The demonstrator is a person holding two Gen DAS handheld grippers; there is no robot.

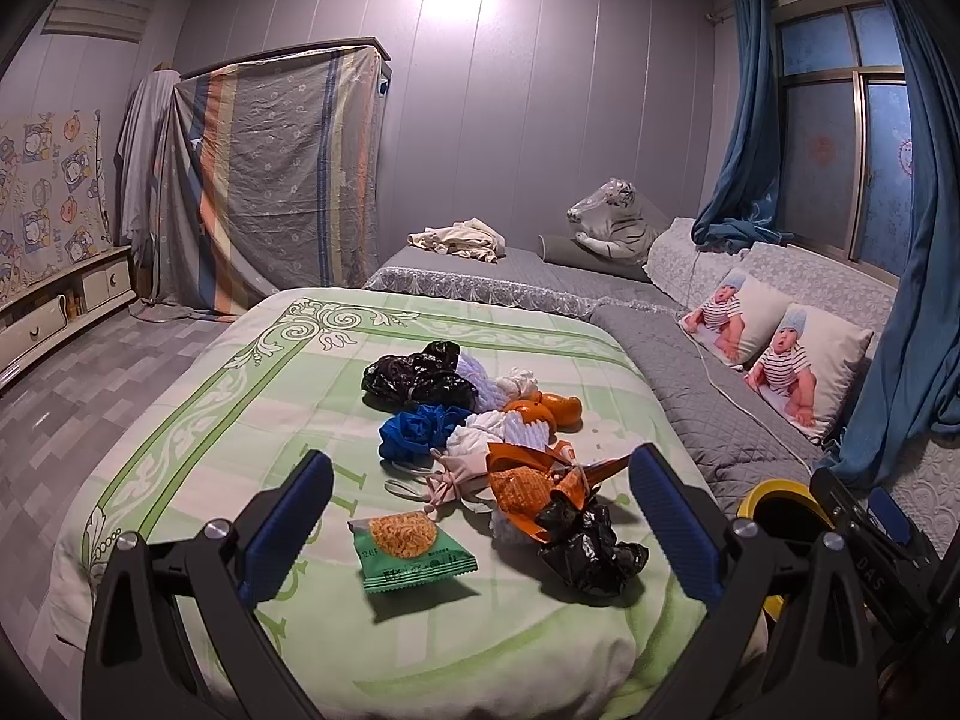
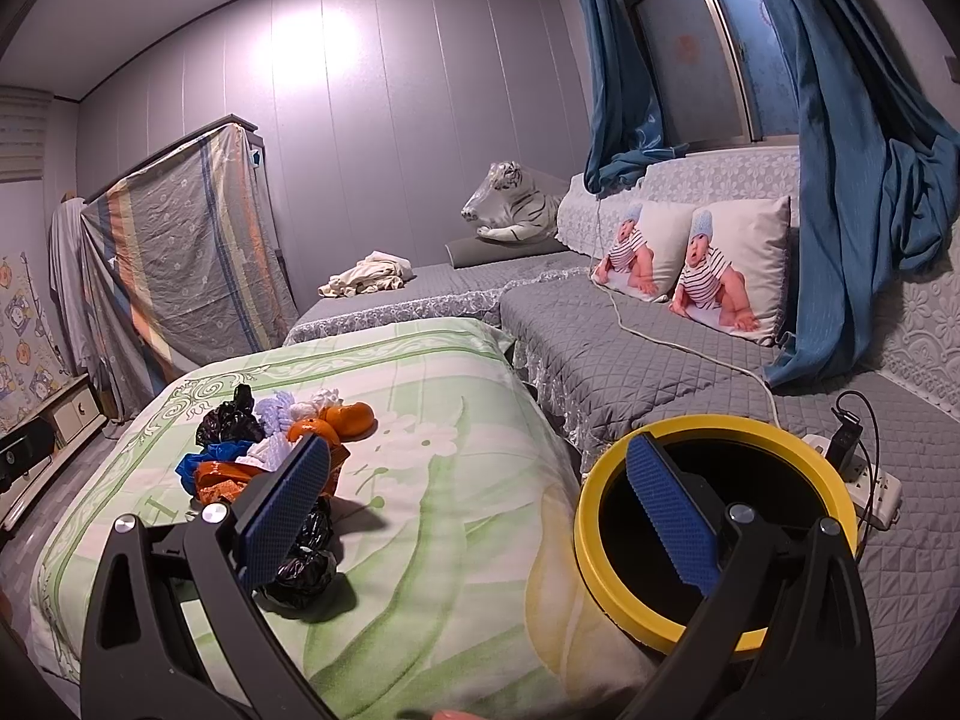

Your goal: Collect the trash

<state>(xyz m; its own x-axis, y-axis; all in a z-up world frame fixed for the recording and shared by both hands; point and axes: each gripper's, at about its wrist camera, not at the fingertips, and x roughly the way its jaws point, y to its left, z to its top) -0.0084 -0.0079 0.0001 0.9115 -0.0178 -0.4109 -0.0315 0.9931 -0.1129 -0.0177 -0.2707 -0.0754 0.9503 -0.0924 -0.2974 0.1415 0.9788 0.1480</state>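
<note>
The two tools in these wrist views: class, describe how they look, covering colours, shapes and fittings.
Both match. The left tool and right tool each have black angular frames with triangular cut-outs, round silver bolts at the pivots, and two flat rectangular fingers faced with blue textured pads. No cables, sleeves or hands show on them.

Left claw (image 1: pixel 480 516) wide open, empty; right claw (image 2: pixel 486 516) wide open, empty.

The quilt (image 1: pixel 198 438) is patterned in green and white with scrollwork. The snack packet (image 1: pixel 414 549) is coloured green, the crumpled bags (image 1: pixel 591 546) black, one bag (image 1: pixel 420 429) blue. The bin rim (image 2: pixel 606 564) is coloured yellow. Blue pads (image 2: pixel 672 516) are fitted on black fingers.
</note>
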